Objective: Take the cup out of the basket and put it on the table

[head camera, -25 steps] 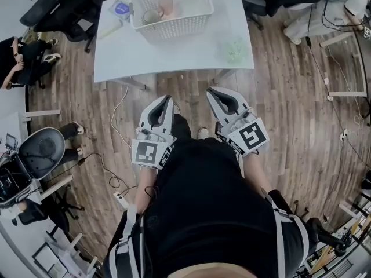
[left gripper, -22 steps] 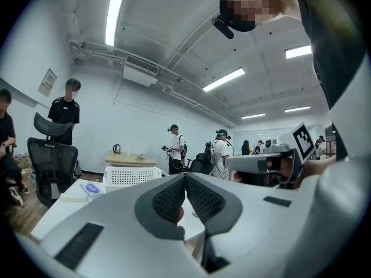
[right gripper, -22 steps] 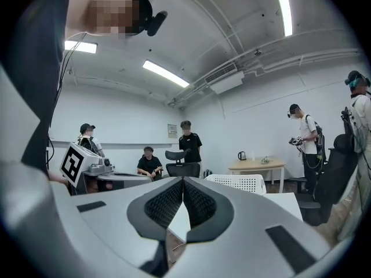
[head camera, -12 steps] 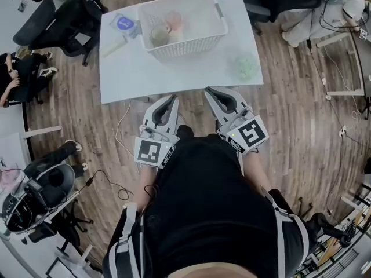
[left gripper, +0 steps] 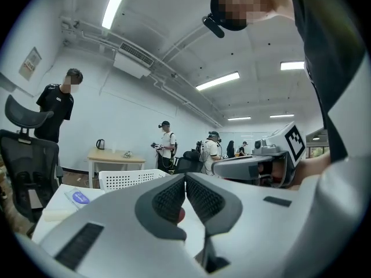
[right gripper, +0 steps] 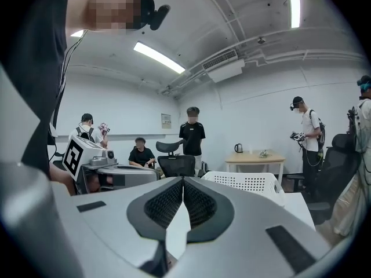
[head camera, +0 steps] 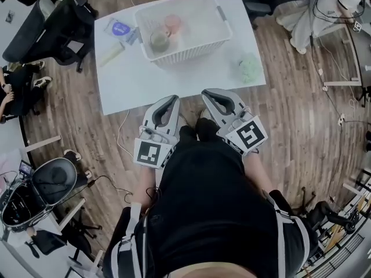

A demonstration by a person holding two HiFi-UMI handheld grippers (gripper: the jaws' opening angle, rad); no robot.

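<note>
The left gripper (head camera: 171, 101) hung just short of the white surface (head camera: 133, 80), fingers together on nothing. Farther on, the white basket (head camera: 186, 50) held a dull green cup (head camera: 159, 39) beside a pink cup (head camera: 172, 23). The right gripper (head camera: 206, 93) hung likewise, fingers together, empty.

A green crumpled lump (head camera: 249, 68) lies well apart from a blue-labelled packet (head camera: 120, 28) and a pale tube (head camera: 111, 55) — black office chairs (head camera: 55, 19) stand on the wood floor (head camera: 301, 114).
</note>
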